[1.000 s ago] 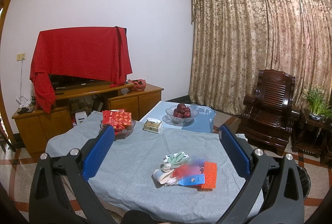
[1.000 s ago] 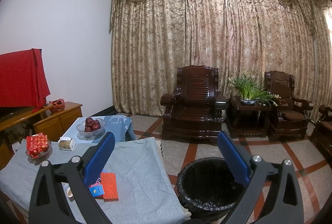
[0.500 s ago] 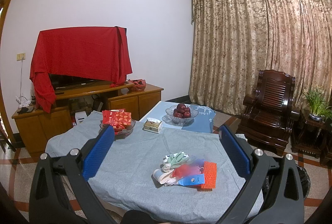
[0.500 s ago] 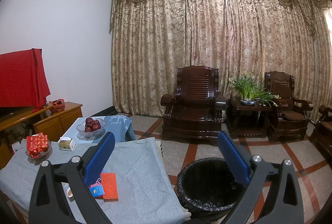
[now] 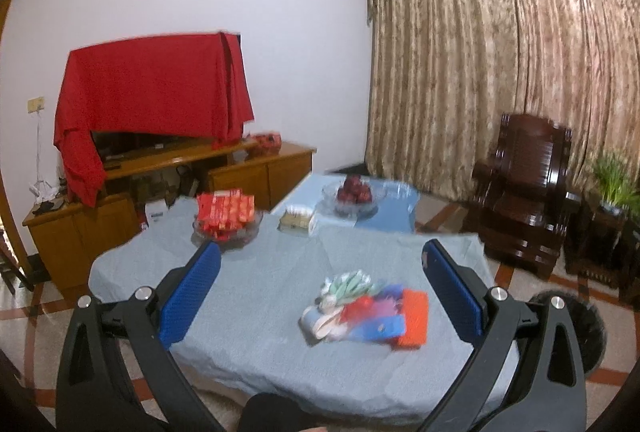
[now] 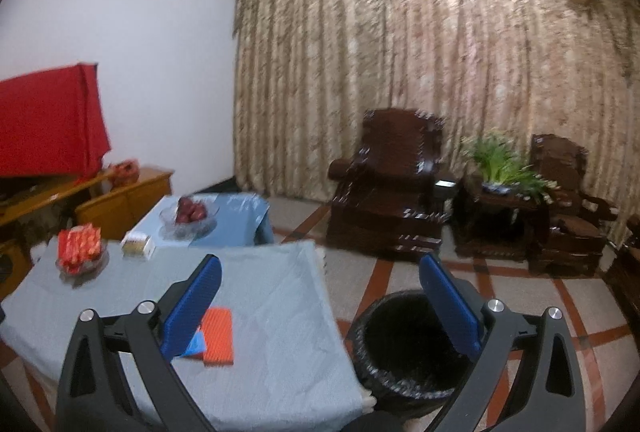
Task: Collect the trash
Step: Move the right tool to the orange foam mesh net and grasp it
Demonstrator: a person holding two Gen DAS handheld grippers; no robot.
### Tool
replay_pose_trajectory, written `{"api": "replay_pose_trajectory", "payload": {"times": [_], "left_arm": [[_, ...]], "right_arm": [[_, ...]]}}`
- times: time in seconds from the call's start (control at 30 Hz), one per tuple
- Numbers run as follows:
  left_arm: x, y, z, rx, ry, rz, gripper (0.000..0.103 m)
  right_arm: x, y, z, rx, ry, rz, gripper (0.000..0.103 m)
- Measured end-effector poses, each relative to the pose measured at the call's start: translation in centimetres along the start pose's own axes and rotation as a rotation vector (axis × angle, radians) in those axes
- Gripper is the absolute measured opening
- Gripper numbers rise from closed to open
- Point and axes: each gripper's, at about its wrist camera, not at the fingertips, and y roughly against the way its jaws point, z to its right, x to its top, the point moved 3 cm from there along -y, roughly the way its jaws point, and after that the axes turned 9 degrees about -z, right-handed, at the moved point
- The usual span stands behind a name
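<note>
Lying blurred on grey cloth [image 5: 256, 296], colourful trash heap [image 5: 366, 306]; both hand-held grippers [image 5: 320, 264] [image 6: 320, 264] wide open, empty.

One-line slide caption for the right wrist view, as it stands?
Open right gripper held above the grey-clothed table, orange wrapper by its left finger, black-lined trash bin beside the table.

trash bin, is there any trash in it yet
No, the trash bin shows only its black liner; the trash pile lies on the table.
</note>
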Motion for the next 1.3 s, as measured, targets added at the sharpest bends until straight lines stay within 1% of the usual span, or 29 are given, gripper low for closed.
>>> {"api": "replay_pose_trajectory", "payload": {"times": [0.1,0.23,0.33,0.47,0.6,0.77,0.8,0.97,1.1,1.2,1.27,1.3], "left_arm": [[-1.4,-2.8,-0.9,-0.017,0.004,-0.074,0.098],[-2.9,-5.3,-1.2,-0.026,-0.011,-0.109,0.098],[-4.0,-7.6,-1.0,-0.059,-0.023,-0.151,0.098],[-5.3,-10.9,-0.4,-0.093,-0.031,-0.207,0.098],[-6.6,-15.3,-0.3,-0.124,-0.020,-0.271,0.098],[-7.1,-18.7,0.5,-0.113,-0.033,-0.296,0.098],[-7.3,-19.8,0.6,-0.125,-0.023,-0.298,0.098],[-8.0,-23.4,1.1,-0.135,-0.031,-0.325,0.098],[-8.4,-25.1,1.4,-0.133,-0.047,-0.341,0.098],[-8.9,-26.3,1.4,-0.128,-0.051,-0.356,0.098],[-9.4,-26.9,1.2,-0.116,-0.058,-0.352,0.098],[-9.6,-27.2,1.1,-0.110,-0.064,-0.342,0.098]], "right_arm": [[-1.1,-2.7,-1.2,0.030,0.020,-0.076,0.097],[-2.8,-6.1,-2.5,0.084,0.024,-0.167,0.097],[-3.8,-8.9,-3.4,0.146,0.035,-0.224,0.097],[-4.7,-11.8,-4.7,0.209,0.045,-0.271,0.097],[-5.6,-14.5,-6.3,0.233,0.077,-0.297,0.097],[-7.0,-18.6,-8.2,0.280,0.112,-0.350,0.097],[-7.4,-19.4,-8.4,0.291,0.118,-0.363,0.097],[-8.7,-23.2,-9.7,0.322,0.140,-0.418,0.092],[-9.6,-25.6,-10.6,0.336,0.165,-0.448,0.088],[-10.4,-27.3,-11.4,0.359,0.174,-0.474,0.082],[-11.3,-28.8,-12.2,0.377,0.184,-0.497,0.073],[-11.7,-29.5,-12.5,0.382,0.189,-0.507,0.071]]}}
